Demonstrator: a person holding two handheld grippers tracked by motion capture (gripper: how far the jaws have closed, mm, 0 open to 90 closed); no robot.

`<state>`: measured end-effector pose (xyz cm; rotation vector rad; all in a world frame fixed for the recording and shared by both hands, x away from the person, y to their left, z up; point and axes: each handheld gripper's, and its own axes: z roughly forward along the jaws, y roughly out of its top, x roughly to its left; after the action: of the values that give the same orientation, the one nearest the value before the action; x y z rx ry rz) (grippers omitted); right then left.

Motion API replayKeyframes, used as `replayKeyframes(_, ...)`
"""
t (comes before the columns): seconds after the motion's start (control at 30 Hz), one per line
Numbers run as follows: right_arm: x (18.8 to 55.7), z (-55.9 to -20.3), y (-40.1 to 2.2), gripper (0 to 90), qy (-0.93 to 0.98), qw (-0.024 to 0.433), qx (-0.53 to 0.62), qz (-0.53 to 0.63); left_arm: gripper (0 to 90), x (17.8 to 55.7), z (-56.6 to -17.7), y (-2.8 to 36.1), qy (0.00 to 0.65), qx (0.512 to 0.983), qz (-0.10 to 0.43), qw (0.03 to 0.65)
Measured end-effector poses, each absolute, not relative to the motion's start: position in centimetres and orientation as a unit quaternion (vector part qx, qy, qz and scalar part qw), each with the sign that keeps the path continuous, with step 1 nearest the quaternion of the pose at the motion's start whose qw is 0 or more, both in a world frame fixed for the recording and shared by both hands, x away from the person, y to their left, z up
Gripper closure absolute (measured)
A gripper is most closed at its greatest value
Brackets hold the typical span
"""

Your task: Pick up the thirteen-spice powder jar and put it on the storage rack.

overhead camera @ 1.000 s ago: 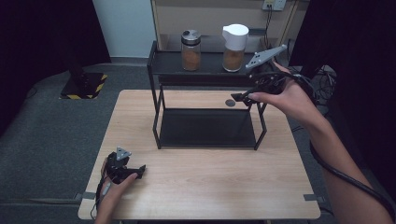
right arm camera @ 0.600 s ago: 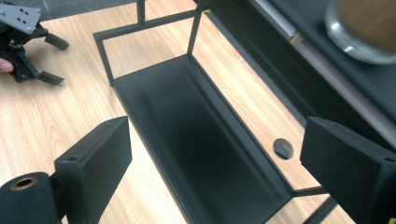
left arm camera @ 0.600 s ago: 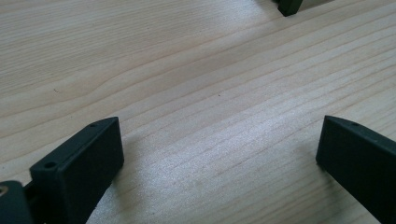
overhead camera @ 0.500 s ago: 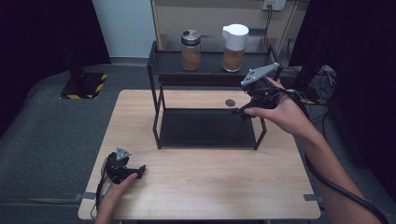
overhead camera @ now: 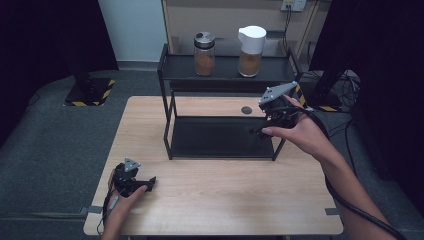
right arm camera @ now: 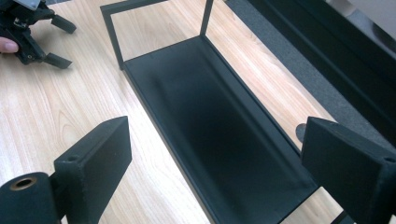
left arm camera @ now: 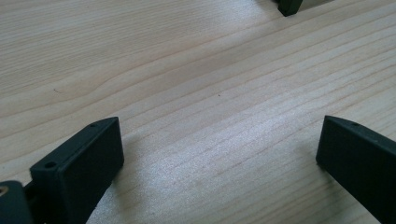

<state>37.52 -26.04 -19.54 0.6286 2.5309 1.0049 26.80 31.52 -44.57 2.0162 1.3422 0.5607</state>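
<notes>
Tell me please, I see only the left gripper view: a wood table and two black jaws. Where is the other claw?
Observer: The right claw hangs open and holds nothing. It is at the right end of the black rack and points along the lower shelf.
Operator: Is something on this rack?
Observer: On the top shelf stand a dark-lid jar and a white-lid jar, both with brown powder.
Operator: And where on the table is my left claw?
Observer: The left claw is open and low near the front left corner of the table, apart from the rack.
</notes>
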Motion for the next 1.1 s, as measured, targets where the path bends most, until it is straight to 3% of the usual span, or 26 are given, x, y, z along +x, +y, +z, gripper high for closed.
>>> replayKeyframes(1.1,37.7,-26.5,-25.6,8.6,0.906,0.127,0.241,0.324,0.0,26.7,-44.6,31.4,0.513,0.767,0.215,0.321)
